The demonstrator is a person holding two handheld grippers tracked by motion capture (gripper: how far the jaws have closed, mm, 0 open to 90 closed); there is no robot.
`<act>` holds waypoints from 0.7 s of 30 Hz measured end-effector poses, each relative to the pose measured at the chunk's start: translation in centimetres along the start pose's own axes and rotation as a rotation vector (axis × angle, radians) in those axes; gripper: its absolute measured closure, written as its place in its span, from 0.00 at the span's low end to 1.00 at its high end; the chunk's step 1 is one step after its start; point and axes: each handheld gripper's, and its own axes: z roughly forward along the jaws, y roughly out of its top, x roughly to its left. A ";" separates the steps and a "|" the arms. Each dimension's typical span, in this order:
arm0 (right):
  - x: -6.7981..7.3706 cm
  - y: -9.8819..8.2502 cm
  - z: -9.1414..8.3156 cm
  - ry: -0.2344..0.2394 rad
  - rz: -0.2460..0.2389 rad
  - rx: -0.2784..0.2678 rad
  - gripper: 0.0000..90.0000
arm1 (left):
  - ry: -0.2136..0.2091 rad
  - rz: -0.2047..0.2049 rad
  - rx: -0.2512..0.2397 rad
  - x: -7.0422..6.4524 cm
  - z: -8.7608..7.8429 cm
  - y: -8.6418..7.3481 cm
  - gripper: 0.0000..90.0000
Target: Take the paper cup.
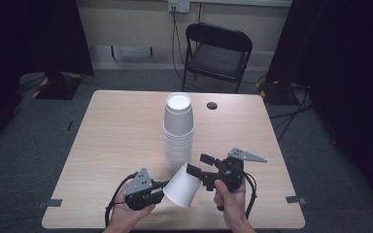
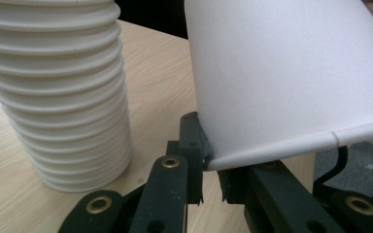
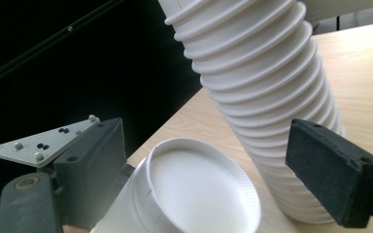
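a single paper cup is pinched at its rim by the left gripper; the right gripper is spread around its base, unclamped. stacking onto the cup stack is judged undone.

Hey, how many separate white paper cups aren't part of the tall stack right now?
1. The single white paper cup is tilted between the two hands near the table's front edge, its rim pinched by the left tongs. The stack of white paper cups stands just behind; nested cups can't be counted exactly.
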 end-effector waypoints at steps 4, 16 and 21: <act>-0.1 0.4 -0.5 -0.018 -0.032 -0.007 0.16 | -0.005 -0.023 0.005 0.4 -0.3 0.0 0.92; 0.1 1.7 -1.7 -0.006 -0.192 0.098 0.24 | -0.009 -0.080 0.141 0.9 0.3 -0.3 0.92; 0.6 1.6 -1.3 0.058 -0.287 0.169 0.26 | -0.027 -0.106 0.169 1.2 0.4 -0.4 0.92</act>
